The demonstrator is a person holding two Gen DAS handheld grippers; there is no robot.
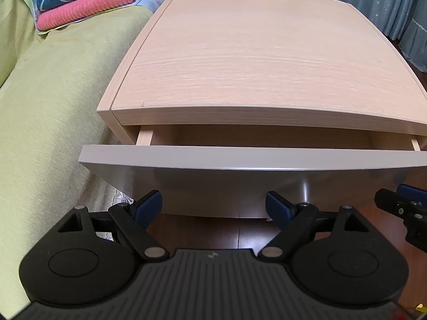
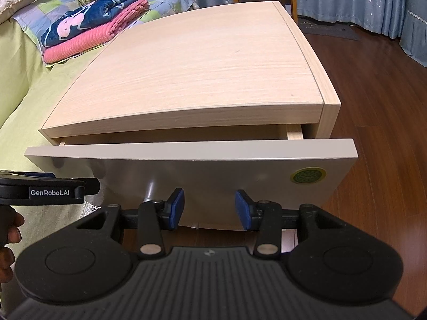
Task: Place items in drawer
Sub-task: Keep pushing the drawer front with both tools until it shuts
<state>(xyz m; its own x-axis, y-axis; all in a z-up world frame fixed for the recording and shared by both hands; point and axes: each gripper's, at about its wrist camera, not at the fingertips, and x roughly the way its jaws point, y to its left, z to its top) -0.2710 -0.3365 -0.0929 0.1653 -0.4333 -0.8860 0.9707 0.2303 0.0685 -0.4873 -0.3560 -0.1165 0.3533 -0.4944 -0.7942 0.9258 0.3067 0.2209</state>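
Wooden nightstand [image 1: 256, 50], one drawer [image 1: 240, 157] ajar; two empty claws [image 1: 213, 209] [image 2: 209, 206] spread

soft, warm indoor light — sharp focus, faint glare on the drawer front [image 1: 240, 186], fisheye bending and dark corners

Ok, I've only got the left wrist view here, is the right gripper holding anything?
Observer: No. The right gripper is open and empty, facing the drawer front.
Operator: Anything on that front I can't see?
Observer: A round green sticker near its right corner.
Operator: And what's to the right of the nightstand?
Observer: Dark wooden floor.
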